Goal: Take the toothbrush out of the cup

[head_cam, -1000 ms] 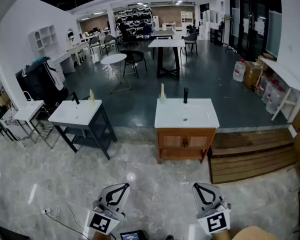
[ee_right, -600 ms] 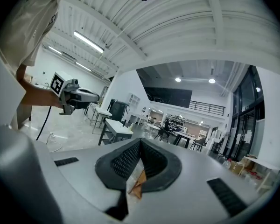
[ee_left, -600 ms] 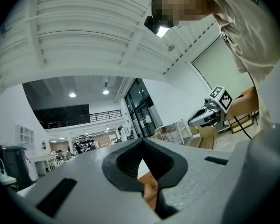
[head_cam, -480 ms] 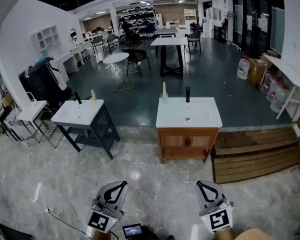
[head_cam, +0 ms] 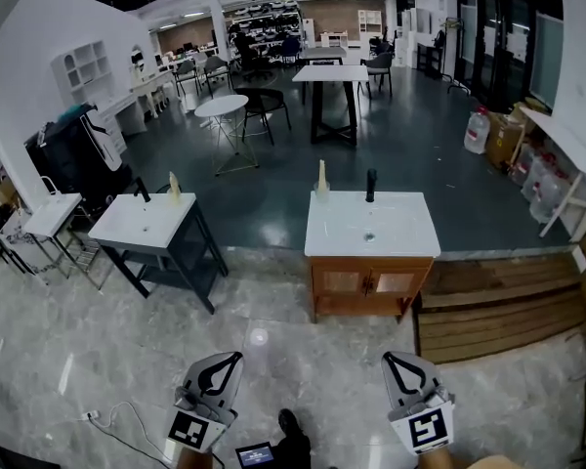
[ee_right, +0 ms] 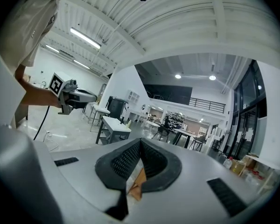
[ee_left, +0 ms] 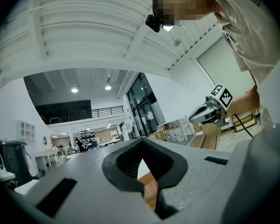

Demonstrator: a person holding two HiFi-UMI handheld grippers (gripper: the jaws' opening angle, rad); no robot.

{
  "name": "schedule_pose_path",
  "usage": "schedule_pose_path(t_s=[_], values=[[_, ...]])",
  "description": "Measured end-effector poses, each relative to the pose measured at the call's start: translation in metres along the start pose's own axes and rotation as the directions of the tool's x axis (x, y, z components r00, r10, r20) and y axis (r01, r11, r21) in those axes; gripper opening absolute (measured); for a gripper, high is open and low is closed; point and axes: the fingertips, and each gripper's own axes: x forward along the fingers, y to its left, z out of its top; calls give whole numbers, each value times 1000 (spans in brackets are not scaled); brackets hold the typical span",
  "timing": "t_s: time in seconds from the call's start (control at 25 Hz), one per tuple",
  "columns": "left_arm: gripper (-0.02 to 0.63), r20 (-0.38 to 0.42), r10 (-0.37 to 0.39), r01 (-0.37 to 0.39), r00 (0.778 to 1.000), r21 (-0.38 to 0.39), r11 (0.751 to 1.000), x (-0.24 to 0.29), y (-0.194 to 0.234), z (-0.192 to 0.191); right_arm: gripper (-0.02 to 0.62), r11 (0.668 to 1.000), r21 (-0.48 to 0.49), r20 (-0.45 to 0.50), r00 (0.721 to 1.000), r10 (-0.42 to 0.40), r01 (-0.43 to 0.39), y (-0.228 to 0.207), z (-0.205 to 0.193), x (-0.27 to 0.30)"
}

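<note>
Facing wooden vanity point(head_cam: 371, 281) w/ cup point(head_cam: 321, 182) near tap point(head_cam: 370, 186): L gripper point(head_cam: 233, 361) & R gripper point(head_cam: 390, 362) both pressed together, empty.

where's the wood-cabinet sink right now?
Head view, just right of centre: the wood-cabinet sink stands between the black-framed sink on its left and the wooden steps on its right.

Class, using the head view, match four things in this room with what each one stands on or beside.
1. centre washbasin
2. left washbasin
3. round table
4. water jug

A. beside cardboard boxes
B. on a black frame
C. on a wooden cabinet
D. beside a black chair

Pairs: 1-C, 2-B, 3-D, 4-A.
</note>
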Motion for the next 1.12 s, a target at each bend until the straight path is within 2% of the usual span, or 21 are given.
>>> schedule_pose_path(t_s=[0.28,0.64,0.92,1.12], values=[[5,16,-49,49,999,-8,999,73,86,-34,3,999,22,-31,998,-48,49,-33,-3,105],[5,59,-111,112,992,-16,994,150,195,-64,3,996,33,-34,996,-87,88,-57,22,234],[5,71,-89,93,993,-51,994,176,254,-88,3,997,36,-50,996,-70,72,-66,26,307],[5,55,-59,63,997,-67,996,199,283,-107,3,998,34,-55,997,-54,56,-90,16,355]])
